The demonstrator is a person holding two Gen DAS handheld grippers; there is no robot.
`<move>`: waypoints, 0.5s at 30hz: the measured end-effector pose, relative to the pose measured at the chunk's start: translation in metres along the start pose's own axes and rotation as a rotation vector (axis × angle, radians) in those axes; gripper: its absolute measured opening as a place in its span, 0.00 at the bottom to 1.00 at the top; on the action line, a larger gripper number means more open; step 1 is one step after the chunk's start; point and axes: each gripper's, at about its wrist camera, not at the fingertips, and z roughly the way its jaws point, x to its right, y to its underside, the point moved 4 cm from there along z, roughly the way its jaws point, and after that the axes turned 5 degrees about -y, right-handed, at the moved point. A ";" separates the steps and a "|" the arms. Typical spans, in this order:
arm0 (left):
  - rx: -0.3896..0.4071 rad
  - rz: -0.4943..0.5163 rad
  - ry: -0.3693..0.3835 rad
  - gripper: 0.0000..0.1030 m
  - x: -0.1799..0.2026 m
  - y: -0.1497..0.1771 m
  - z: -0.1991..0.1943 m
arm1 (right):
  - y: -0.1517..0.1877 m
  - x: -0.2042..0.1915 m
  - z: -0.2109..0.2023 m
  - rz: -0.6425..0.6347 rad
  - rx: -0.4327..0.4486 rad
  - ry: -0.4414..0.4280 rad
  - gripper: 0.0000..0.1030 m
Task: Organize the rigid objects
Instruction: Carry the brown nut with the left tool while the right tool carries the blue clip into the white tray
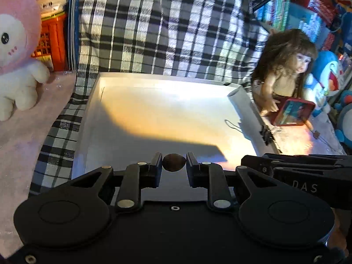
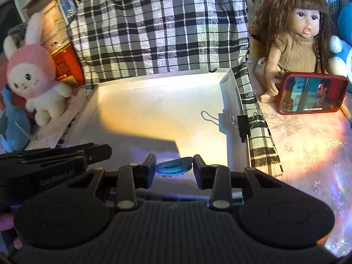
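A white tray lay ahead of both grippers: the left gripper clenched a brown nut, the right gripper a blue ring; each wanted lowering before release.

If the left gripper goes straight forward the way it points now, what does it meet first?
Probably the bare floor of the white tray. The left gripper, shut on a small brown oval object, points down over it, with nothing between; depth is unclear.

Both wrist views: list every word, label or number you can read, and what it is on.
"DAS": on the right gripper's body, seen from the left wrist view.
Pale lettering on the left gripper's body: too blurred.
Phone subtitle: too small.
Book spines: too blurred.
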 end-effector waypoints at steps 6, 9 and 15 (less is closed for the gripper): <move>-0.019 -0.036 0.007 0.22 -0.003 -0.008 0.022 | -0.006 0.002 0.023 -0.011 -0.006 0.026 0.41; -0.015 -0.035 0.000 0.22 -0.002 -0.012 0.030 | -0.010 0.005 0.033 0.002 -0.002 0.033 0.41; -0.015 -0.030 -0.030 0.22 -0.003 -0.012 0.047 | -0.015 0.007 0.047 -0.001 -0.003 0.038 0.41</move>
